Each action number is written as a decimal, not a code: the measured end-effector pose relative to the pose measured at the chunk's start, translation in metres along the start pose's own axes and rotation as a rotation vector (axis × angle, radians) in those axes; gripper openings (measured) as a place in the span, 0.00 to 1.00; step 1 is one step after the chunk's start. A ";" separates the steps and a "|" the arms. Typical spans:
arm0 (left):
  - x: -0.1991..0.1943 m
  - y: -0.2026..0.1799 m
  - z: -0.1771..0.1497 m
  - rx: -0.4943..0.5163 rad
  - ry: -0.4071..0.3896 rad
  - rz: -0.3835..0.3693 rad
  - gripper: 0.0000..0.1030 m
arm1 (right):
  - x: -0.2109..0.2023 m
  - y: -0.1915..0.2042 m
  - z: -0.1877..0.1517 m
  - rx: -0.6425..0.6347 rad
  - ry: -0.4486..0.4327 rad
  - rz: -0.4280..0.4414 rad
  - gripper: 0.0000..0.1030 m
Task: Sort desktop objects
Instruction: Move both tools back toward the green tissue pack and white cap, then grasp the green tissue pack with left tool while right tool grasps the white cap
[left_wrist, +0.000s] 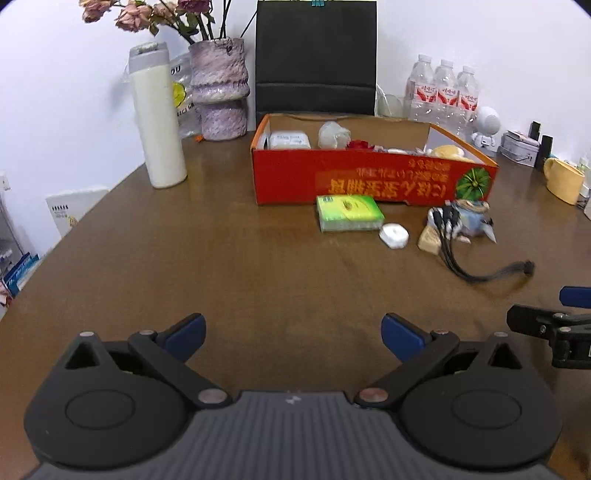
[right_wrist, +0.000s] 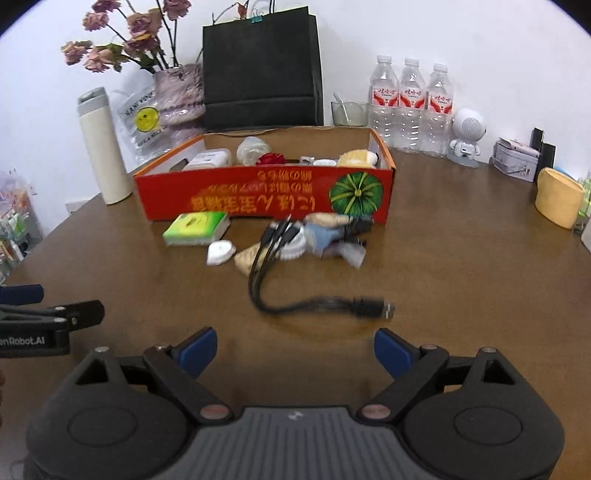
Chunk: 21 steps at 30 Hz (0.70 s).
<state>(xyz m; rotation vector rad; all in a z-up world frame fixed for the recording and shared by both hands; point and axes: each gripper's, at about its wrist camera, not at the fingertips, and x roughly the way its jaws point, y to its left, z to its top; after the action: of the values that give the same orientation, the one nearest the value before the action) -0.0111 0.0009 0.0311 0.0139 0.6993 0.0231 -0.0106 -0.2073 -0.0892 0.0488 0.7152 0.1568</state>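
A red cardboard box (left_wrist: 373, 181) (right_wrist: 258, 195) with several small items inside stands mid-table. In front of it lie a green tissue pack (left_wrist: 347, 212) (right_wrist: 197, 228), a white round case (left_wrist: 394, 235) (right_wrist: 220, 252), a beige block (left_wrist: 429, 240) (right_wrist: 246, 259), a small blue figurine (left_wrist: 471, 216) (right_wrist: 325, 232) and a black multi-plug cable (left_wrist: 476, 275) (right_wrist: 314, 304). My left gripper (left_wrist: 293, 336) is open and empty over bare table, well short of the items. My right gripper (right_wrist: 295, 350) is open and empty just short of the cable; it also shows at the right edge of the left wrist view.
Along the back wall stand a white flask (left_wrist: 159, 118), a vase of dried flowers (left_wrist: 219, 92), a black paper bag (left_wrist: 316, 59), three water bottles (right_wrist: 410, 107) and a white robot-shaped speaker (right_wrist: 466, 136). A yellow mug (right_wrist: 557, 201) sits at the right.
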 end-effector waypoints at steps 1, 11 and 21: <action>-0.002 -0.001 -0.004 0.000 0.002 -0.011 1.00 | -0.003 -0.001 -0.004 0.007 0.000 0.010 0.89; -0.005 -0.011 -0.012 0.043 -0.001 -0.097 1.00 | -0.015 -0.003 -0.014 0.005 -0.042 0.045 0.89; 0.027 0.025 0.024 -0.042 -0.033 -0.032 0.99 | 0.014 0.020 0.019 -0.156 -0.089 0.179 0.47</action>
<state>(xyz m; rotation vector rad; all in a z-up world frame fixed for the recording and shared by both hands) 0.0244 0.0266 0.0326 -0.0373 0.6657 0.0074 0.0098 -0.1847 -0.0814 -0.0295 0.6080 0.3793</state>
